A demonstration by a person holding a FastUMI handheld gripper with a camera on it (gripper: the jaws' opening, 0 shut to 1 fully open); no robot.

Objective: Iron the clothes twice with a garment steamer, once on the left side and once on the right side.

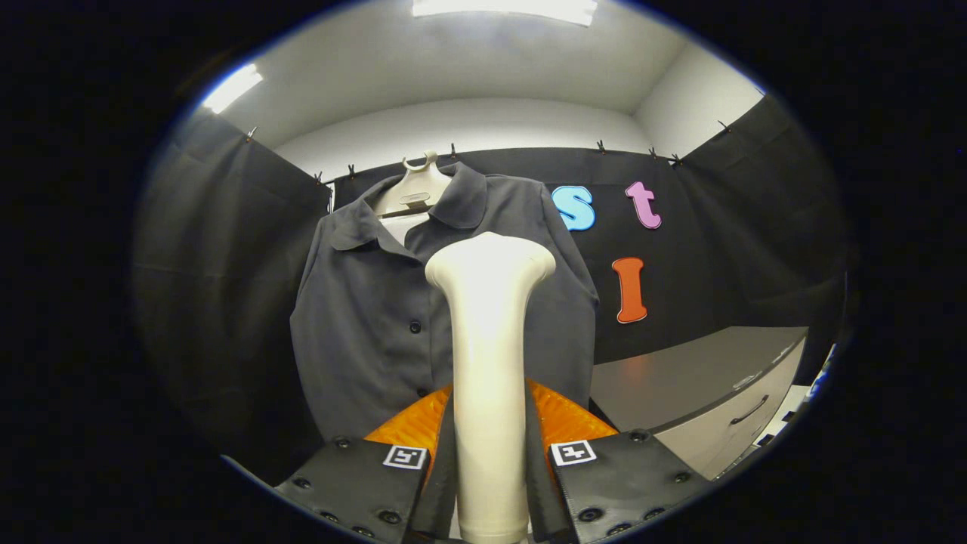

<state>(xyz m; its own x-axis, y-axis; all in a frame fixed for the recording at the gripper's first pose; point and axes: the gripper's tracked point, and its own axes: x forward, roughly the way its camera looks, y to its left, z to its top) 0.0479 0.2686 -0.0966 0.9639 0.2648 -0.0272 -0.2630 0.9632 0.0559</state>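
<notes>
A dark shirt is hung on a pale hanger against the black cloth wall, with open room left of it. The cream steamer is held upright between the fingers of the gripper, which are clamped on its handle, its head raised before the shirt's front. A grey cabinet with a drawer handle is seen to the right.

Gripper held level, its two fingers closed from either side on the upright handle of the garment steamer, whose flared head rose well beyond them.
</notes>
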